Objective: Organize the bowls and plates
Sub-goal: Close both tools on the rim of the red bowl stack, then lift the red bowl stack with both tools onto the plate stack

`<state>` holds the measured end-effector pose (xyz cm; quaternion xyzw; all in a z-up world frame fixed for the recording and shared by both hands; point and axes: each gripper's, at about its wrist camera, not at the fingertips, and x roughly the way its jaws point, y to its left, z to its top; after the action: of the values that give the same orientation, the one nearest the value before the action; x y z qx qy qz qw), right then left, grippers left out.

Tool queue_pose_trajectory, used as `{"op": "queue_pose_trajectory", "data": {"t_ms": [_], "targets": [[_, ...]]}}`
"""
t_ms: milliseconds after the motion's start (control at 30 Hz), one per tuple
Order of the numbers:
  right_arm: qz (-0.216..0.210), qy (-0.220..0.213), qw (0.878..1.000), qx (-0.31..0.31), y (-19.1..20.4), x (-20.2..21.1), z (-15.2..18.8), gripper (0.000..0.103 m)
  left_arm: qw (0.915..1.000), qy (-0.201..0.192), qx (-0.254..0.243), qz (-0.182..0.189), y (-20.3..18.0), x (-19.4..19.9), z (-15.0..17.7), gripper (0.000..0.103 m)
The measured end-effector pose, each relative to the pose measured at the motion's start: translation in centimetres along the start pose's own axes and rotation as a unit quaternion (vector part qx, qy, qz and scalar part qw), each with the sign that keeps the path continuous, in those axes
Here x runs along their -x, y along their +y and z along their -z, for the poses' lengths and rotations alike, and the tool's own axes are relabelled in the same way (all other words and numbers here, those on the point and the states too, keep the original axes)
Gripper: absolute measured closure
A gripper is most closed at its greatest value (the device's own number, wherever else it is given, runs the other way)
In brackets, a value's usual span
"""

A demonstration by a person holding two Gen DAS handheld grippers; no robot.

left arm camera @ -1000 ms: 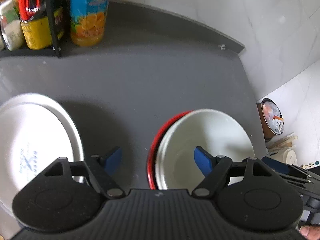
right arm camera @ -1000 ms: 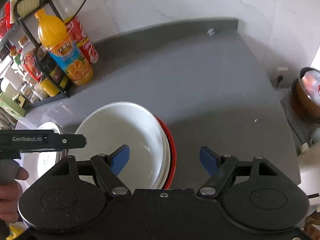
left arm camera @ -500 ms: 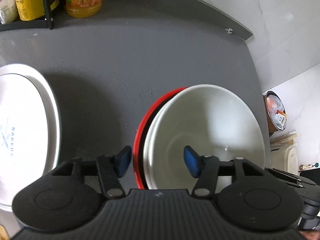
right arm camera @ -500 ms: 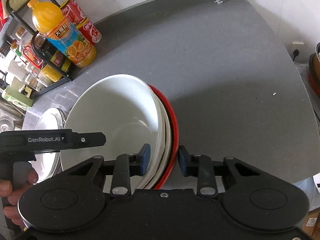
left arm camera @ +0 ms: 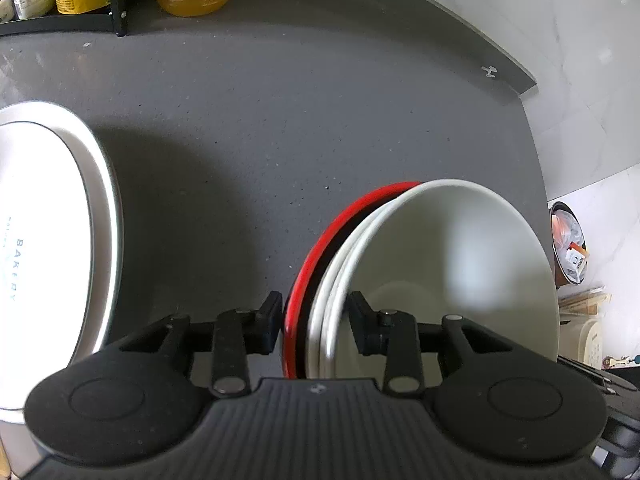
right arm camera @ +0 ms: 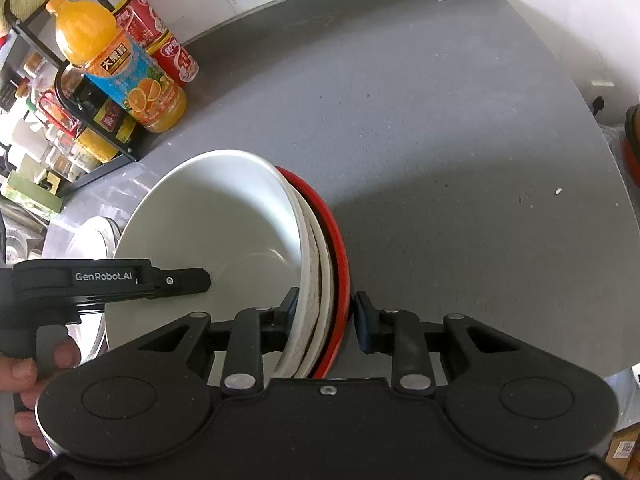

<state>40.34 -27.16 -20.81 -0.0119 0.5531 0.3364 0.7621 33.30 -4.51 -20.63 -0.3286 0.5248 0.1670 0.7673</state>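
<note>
Grey speckled countertop (right arm camera: 460, 128): large, bare across the middle and out toward 1 o'clock in the right wrist view; likely room there for setting down. Oval white plate (left arm camera: 48, 240), printed "BAKERY": flat on the counter at 9 o'clock in the left wrist view, well apart from the stack. Stack of bowls: nested white bowls (left arm camera: 460, 264) seated in a red-rimmed bowl (left arm camera: 344, 224), low centre of both views; lifted or resting, cannot tell. Orange juice bottle (right arm camera: 120, 68) and red cans (right arm camera: 168, 44): at 10 to 11 o'clock, right wrist view, beside a black wire rack (right arm camera: 72, 96) of jars. Left gripper (left arm camera: 314, 322): clamped across the stacked rims at their left edge, one finger outside the red rim, the other inside the top white bowl. Right gripper (right arm camera: 326, 316): pinching the opposite edge in the same fashion. Handling advice, as judgement: squeeze evenly on both sides; raise both ends together and level, since glazed nested bowls probably slip or rattle under tilt; travel low and slow; keep clear of the oval plate and the bottles; lower flat before easing either pinch.
</note>
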Motion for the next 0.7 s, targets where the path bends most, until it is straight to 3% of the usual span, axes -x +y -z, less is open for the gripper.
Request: {"op": "queue_pose_trajectory", "data": {"t_ms": [300,700], "targets": [[-0.005,0.001,1.0,0.005,0.5,0.2,-0.9,0.081,0.9996,-0.002,0.021,0.019,1.1,1.3,-0.6,0.072],[-0.028,-0.019,0.999,0.03,6.0,1.5,-3.3,0.08,0.9975,-0.035,0.051,0.035,5.2,6.7,-2.5,0.072]]}}
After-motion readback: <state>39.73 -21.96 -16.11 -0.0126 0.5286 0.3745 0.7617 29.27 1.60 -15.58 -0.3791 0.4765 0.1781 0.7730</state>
